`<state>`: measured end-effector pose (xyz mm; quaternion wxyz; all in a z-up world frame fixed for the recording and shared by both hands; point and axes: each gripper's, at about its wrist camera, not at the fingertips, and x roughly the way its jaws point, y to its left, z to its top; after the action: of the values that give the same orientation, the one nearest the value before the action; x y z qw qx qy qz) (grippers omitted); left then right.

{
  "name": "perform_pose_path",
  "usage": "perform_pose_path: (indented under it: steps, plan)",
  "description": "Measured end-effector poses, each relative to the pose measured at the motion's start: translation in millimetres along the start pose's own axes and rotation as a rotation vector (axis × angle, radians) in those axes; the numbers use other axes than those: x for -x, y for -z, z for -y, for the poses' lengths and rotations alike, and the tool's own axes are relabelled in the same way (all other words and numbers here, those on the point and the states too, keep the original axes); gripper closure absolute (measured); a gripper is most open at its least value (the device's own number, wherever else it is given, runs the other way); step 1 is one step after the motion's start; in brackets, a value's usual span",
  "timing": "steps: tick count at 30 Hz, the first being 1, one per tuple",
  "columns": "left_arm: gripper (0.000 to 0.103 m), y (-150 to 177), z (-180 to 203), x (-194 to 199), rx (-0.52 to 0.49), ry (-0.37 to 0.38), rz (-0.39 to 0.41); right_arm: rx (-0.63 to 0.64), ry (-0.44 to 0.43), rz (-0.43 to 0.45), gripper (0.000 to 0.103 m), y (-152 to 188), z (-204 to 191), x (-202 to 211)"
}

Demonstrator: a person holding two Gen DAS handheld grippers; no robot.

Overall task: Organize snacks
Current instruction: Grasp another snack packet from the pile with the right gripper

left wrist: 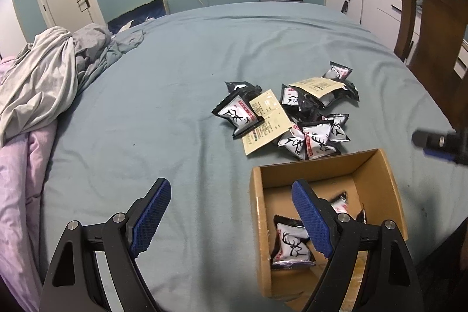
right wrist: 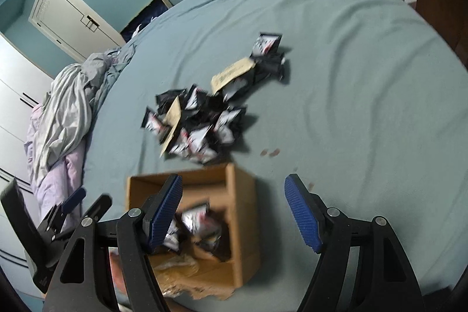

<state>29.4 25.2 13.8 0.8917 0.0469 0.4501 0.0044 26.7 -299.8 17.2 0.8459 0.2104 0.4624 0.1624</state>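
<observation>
The left hand-held gripper [left wrist: 231, 212] hangs with jaws wide apart and empty, its right finger over the cardboard box [left wrist: 377, 165] holding a few snack packets [left wrist: 291, 244]. The right hand-held gripper [right wrist: 234, 212] is also spread, nothing between its fingers, with the box under its left finger. The remaining pile of packets [right wrist: 204, 125] lies on the bed [right wrist: 351, 78] just beyond the box, ahead of both grippers.

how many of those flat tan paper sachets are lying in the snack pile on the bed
2. One tan sachet lies at the pile's left side, partly under a black-and-white packet. The other tan sachet sits on top of packets at the far right. More may be buried underneath.
</observation>
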Motion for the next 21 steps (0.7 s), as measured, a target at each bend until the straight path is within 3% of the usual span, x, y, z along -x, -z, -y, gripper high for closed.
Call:
perform_pose_path:
  steps: [4, 10, 21]
  plan:
    - [0.017, 0, -4, -5, 0.021, -0.001, -0.02, -0.054, 0.017, -0.023, 0.031, -22, 21, -2]
    - [0.017, -9, -14, -12, 0.067, 0.01, -0.058, -0.196, -0.008, -0.181, 0.031, -41, 47, -46]
    - [0.017, -17, -28, -35, 0.134, 0.044, -0.109, -0.076, -0.025, -0.295, 0.031, -79, 15, -131]
